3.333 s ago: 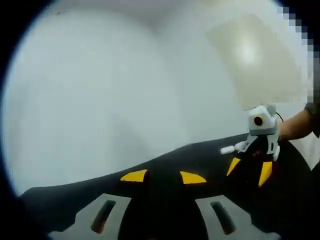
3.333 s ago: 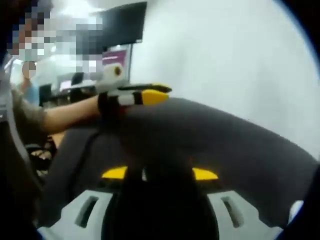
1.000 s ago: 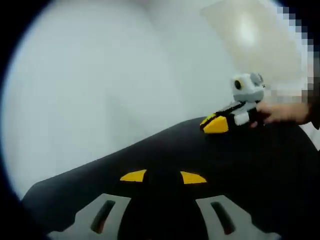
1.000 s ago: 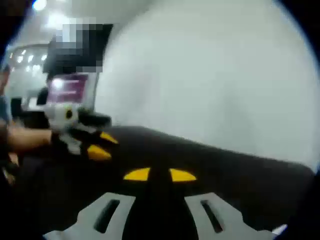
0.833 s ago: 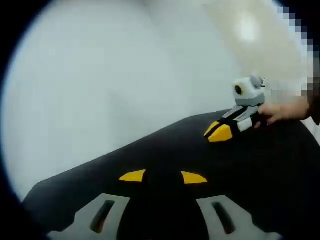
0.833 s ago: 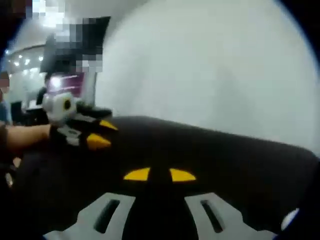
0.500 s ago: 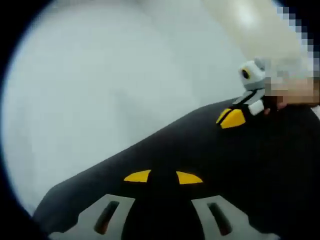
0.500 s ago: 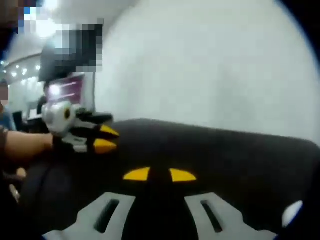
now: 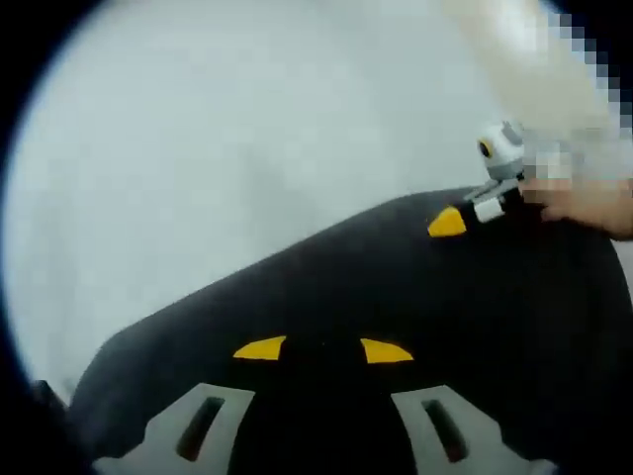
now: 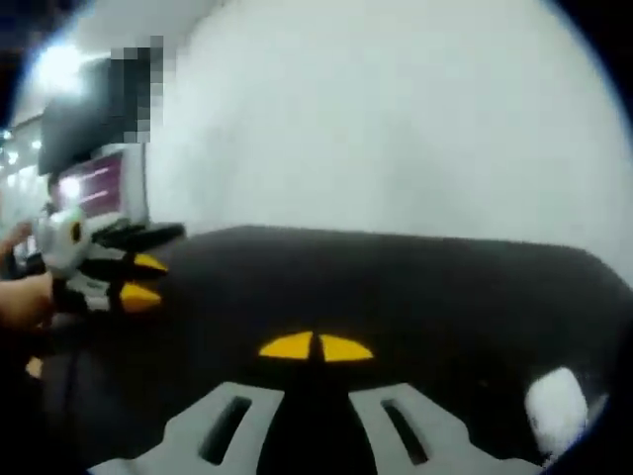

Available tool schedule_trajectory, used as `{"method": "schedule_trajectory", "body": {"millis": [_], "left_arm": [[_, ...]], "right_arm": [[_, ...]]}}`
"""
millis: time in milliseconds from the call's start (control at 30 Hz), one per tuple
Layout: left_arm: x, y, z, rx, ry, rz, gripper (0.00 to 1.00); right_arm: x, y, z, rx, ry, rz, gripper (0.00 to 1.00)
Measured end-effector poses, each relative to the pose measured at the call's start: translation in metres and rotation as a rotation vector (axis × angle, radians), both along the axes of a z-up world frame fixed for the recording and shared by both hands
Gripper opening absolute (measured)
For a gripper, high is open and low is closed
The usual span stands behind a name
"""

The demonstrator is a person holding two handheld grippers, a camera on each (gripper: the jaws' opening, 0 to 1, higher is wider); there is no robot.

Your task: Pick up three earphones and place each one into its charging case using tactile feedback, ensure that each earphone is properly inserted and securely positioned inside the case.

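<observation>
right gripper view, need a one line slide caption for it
Right tool, yellow tips nearly touching, over a black mat; left tool at far left, a white object at lower right.

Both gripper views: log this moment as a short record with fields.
surface: black mat
backdrop: white wall
left gripper: jaws apart, nothing between them
right gripper: yellow tips together, nothing seen between them
white object: at the lower right in the right gripper view, too blurred to identify
</observation>
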State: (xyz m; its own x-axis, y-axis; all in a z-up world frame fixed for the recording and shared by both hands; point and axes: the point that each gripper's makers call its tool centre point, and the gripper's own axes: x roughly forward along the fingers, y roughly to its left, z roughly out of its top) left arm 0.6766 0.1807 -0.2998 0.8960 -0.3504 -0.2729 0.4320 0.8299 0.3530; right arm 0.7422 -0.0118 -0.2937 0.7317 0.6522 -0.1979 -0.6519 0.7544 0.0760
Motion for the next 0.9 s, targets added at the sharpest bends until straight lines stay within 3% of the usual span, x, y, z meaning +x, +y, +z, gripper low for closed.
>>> {"method": "schedule_trajectory", "body": {"millis": [33,100,133,167,200,267,300,367,433,467,533,567,667,700,767,800,833,900], "left_arm": [[-0.003,0.005,-0.006,0.031,0.021,0.018,0.26],[-0.010,0.027,-0.020,0.007,0.122,0.155,0.29],[-0.013,0.026,-0.012,-0.107,0.103,0.154,0.29],[-0.020,0.031,-0.010,-0.156,0.117,0.158,0.27],[-0.025,0.038,-0.002,-0.144,0.061,0.165,0.21],[-0.031,0.044,0.016,-0.141,-0.064,0.154,0.01],[-0.036,0.045,0.020,-0.155,-0.104,0.147,0.02],[-0.040,0.049,0.013,-0.196,-0.114,0.147,0.00],[-0.042,0.056,-0.008,-0.183,-0.013,0.173,0.04],[-0.040,0.056,0.002,-0.238,-0.049,0.182,0.04],[-0.039,0.050,0.019,-0.213,-0.156,0.144,0.00],[-0.042,0.051,0.016,-0.184,-0.152,0.150,0.00],[-0.040,0.054,0.016,-0.132,-0.167,0.188,0.00],[-0.037,0.059,0.016,-0.124,-0.169,0.231,0.00],[-0.034,0.057,0.013,-0.130,-0.147,0.234,0.00],[-0.035,0.056,0.012,-0.130,-0.145,0.229,0.00],[-0.037,0.055,0.012,-0.131,-0.145,0.224,0.00],[-0.038,0.055,0.017,-0.157,-0.169,0.219,0.00]], "right_arm": [[-0.005,0.009,0.000,0.031,0.018,0.041,0.04],[-0.018,0.027,0.001,0.071,0.053,0.131,0.04],[-0.027,0.038,0.004,0.073,0.039,0.213,0.04],[-0.028,0.041,0.008,0.085,0.026,0.216,0.04],[-0.024,0.039,0.013,0.069,-0.025,0.192,0.04],[-0.023,0.035,0.021,0.009,-0.128,0.161,0.04],[-0.024,0.036,0.024,0.028,-0.132,0.162,0.04],[-0.024,0.039,0.025,0.026,-0.141,0.160,0.04],[-0.020,0.041,0.022,-0.006,-0.180,0.153,0.05],[-0.019,0.041,0.012,-0.043,-0.146,0.151,0.08],[-0.017,0.043,-0.010,-0.094,-0.021,0.140,0.12],[-0.019,0.047,-0.018,-0.091,0.042,0.144,0.12],[-0.017,0.060,-0.034,-0.097,0.116,0.181,0.12],[-0.013,0.068,-0.026,-0.064,0.063,0.181,0.12],[-0.009,0.074,-0.029,-0.041,0.139,0.147,0.12],[-0.009,0.076,-0.027,-0.023,0.149,0.126,0.12],[-0.005,0.080,-0.023,0.032,0.176,0.084,0.14],[-0.006,0.087,-0.018,0.127,0.237,0.046,0.26]]}}
